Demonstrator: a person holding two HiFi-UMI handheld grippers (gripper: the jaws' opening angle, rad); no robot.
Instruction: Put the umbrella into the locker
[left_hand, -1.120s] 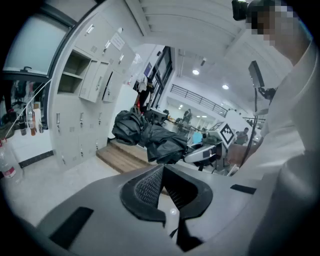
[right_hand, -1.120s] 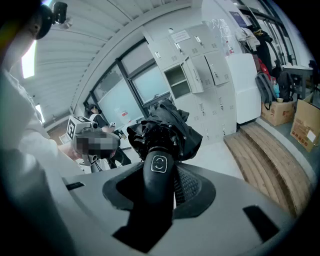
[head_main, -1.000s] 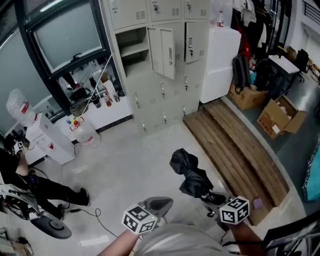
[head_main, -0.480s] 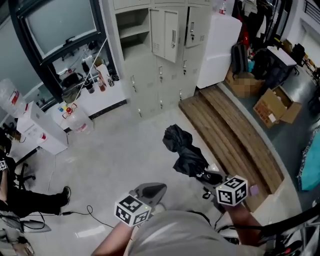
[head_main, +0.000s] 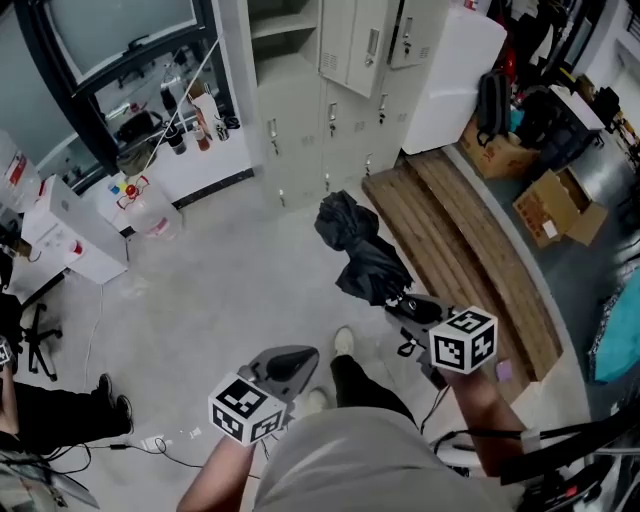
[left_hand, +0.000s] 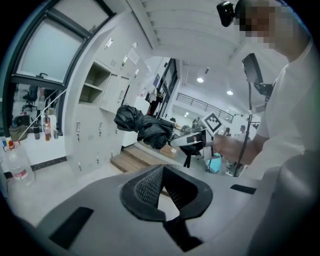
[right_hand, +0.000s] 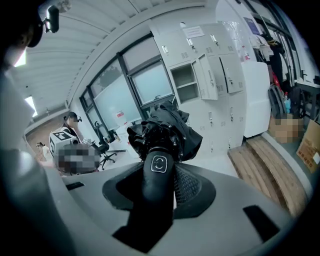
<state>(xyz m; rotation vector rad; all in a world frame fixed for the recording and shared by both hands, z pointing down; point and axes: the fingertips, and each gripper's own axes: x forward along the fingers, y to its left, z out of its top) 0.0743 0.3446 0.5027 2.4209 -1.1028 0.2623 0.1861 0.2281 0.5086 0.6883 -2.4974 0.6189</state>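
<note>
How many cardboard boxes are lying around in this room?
2. One cardboard box stands beside the far end of the wooden platform. The second, an open box, sits just right of it. Others may be hidden outside the view.

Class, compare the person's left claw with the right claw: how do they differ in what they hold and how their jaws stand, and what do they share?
The left claw is empty; the right claw grips the black umbrella by its handle. The left claw's jaws meet at the tips; the right claw's are held apart by the handle. Both point roughly towards the lockers.
</note>
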